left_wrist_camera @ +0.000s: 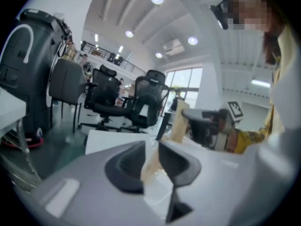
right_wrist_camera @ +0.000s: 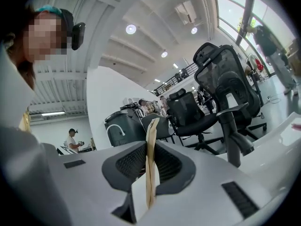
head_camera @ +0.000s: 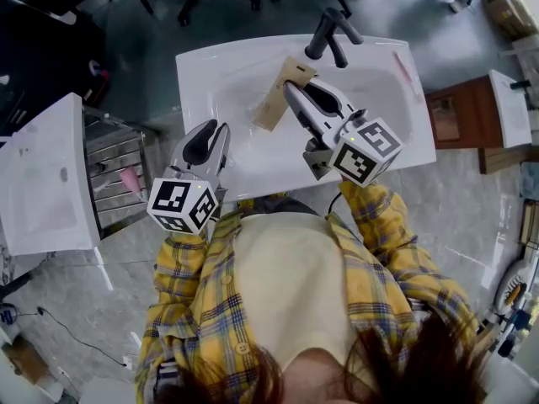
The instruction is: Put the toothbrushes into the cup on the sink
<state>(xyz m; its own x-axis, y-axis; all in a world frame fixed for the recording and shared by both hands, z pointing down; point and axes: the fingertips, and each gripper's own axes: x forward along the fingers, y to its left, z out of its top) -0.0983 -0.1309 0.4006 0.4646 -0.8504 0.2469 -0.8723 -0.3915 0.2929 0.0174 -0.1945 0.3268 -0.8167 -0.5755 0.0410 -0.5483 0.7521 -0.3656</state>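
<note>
"While you're leaning over the sink [head_camera: 210,74], where is the toothbrush sitting?"
"You're holding what is probably its brown paper packet [head_camera: 271,108] above the sink, with your right claw [head_camera: 295,95] clamping it. No cup is showing."
"And the left claw [head_camera: 216,129]?"
"Its jaws are standing apart, gripping nothing. Be lining that gap up on the packet's free end before squeezing."

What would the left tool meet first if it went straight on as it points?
Probably the brown paper packet held in the right tool: it lines up with the open gap of the left tool, though depth is unclear.
</note>
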